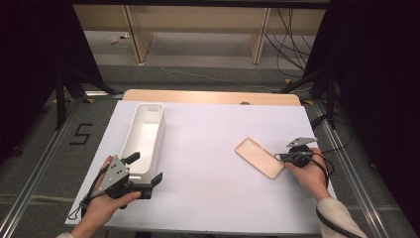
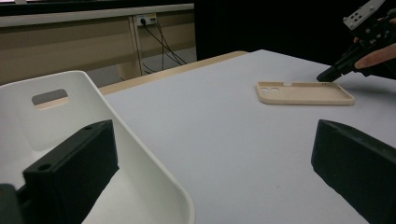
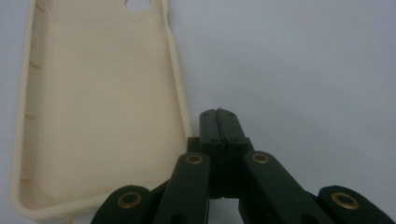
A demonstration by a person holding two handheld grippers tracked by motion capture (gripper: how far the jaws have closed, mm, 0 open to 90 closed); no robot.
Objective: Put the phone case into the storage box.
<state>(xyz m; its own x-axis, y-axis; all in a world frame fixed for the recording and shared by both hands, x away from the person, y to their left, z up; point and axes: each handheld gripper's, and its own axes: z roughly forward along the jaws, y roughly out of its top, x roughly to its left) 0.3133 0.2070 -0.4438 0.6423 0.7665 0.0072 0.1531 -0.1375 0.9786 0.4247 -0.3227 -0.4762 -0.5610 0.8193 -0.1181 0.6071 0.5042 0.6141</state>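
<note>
Resting closed tongs beside phone case

The one sign that can be read is the figure "5". It is laid out in dark strips on the grey floor, just left of the table as the high view shows it, level with the far half of the white bin that stands on the table's left part. The phone case, the bin and the white table cover bear no lettering that can be made out.
</note>
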